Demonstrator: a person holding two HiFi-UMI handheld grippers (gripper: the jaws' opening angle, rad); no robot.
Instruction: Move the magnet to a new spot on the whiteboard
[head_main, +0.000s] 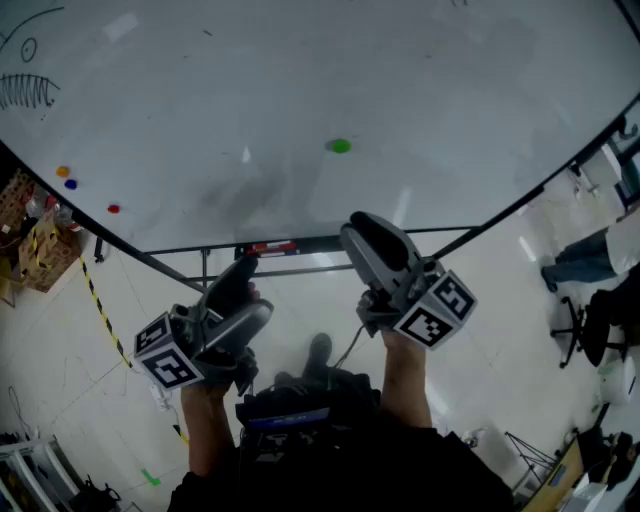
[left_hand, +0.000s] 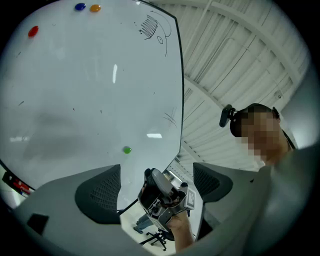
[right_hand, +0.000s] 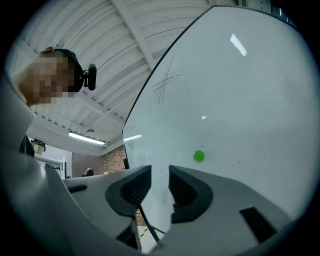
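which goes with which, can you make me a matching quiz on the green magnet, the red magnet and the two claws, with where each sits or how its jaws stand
Things:
1. green magnet
2. red magnet
3. left claw
4. right claw

Places or states:
a. jaws wide apart, nothing held
b. alone near the middle of the whiteboard
c. jaws a narrow gap apart, nothing held
d. near the blue magnet and orange magnet

Pairs: 1-b, 2-d, 3-a, 4-c
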